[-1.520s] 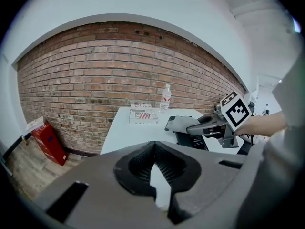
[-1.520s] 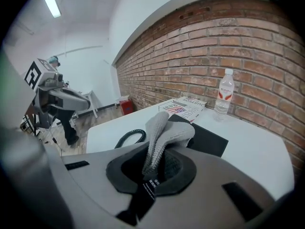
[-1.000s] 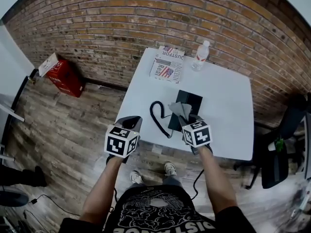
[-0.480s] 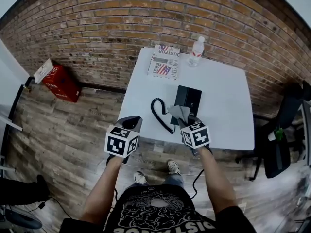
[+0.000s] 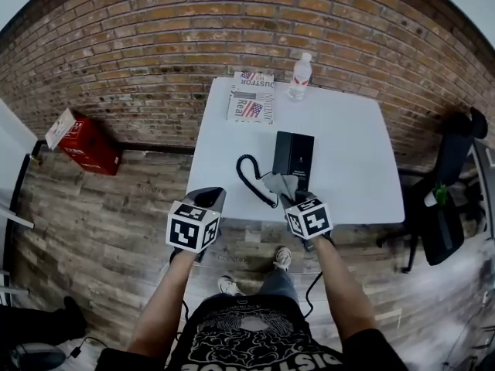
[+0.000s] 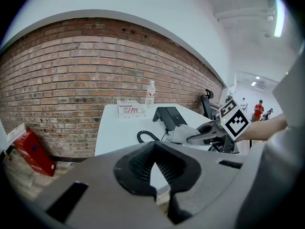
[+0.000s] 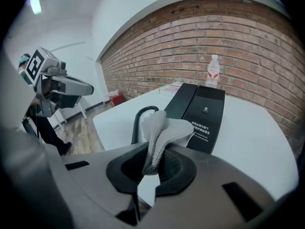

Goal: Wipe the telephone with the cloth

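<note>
The right gripper [image 7: 151, 170] is clamped on a pale grey cloth [image 7: 164, 131], whose waffle-textured folds stand bunched up out of the closed jaws and fan out towards the telephone [image 7: 200, 108]. In the head view this gripper [image 5: 288, 196] hangs over the near edge of the white table [image 5: 352, 157], with the cloth [image 5: 280, 184] at the near end of the telephone [image 5: 294, 154]; whether the cloth touches it cannot be told. The left gripper [image 6: 153, 170] has its ribbed pads met at the tips with nothing between them, and it is held off the table's near left corner, above the wooden floor [image 5: 116, 222]. The telephone is a flat, black, oblong set lying lengthwise in the middle of the table, with a black coiled cord [image 5: 249, 179] looping out on its left side. Its top carries a small white mark and a few lines of white print, too small to read. At the far edge of the table lies a box [image 5: 251, 99] printed with stars and stripes, on which the word "Real" can be made out, and just to its right stands a clear bottle [image 5: 299, 76] with a red-and-white label that cannot be read. Behind the table runs a brick wall [image 5: 155, 45], a red box [image 5: 81, 141] lies on the floor at the left, and a black chair [image 5: 450, 199] stands at the right.
</note>
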{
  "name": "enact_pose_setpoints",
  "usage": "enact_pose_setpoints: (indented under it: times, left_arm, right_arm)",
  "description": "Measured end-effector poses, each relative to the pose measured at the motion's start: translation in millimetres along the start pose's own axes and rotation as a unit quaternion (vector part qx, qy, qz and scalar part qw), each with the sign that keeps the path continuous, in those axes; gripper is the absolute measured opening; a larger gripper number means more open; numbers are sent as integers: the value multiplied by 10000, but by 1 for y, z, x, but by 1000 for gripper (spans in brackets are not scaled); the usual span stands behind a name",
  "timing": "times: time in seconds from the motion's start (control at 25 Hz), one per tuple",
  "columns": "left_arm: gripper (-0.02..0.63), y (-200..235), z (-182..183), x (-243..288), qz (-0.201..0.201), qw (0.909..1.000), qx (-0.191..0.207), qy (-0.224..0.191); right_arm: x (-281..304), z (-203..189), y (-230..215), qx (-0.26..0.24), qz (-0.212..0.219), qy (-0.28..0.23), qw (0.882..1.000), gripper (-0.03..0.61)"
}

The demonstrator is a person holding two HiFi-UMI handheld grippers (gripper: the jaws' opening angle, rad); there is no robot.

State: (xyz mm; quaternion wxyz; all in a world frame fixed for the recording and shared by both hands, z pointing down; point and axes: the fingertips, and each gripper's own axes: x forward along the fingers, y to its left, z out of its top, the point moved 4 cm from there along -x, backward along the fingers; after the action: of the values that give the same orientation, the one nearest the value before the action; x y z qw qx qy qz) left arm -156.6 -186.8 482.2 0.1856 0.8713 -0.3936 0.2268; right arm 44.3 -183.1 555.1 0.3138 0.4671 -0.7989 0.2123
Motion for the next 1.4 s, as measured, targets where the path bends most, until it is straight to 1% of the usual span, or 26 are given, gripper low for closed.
enact_pose_setpoints:
  times: [0.32,0.52,0.96,1.16,1.4]
  left_arm:
    - [6,-5,-10,1,-186,9997,147,104]
    - [6,-2,-11,-1,-223,9995,191,117]
    - [6,-5,5,8,-328,9988,362,64]
    - [6,-4,11,16,-339,9987,369,47]
    - [6,2,22,32,-319,9990,309,0]
  right_arm:
    - [-2,-15,9,126,-85,38,9999,11]
    - [-11,-9,8,155,-213,-137,9996,11]
    - [-51,33,-15,33,-603,-650,9961,11]
    - [-65,55,-29,-80,-721,-831,9939,11]
    - [-69,80,-55,-289,-829,-914,9919,11]
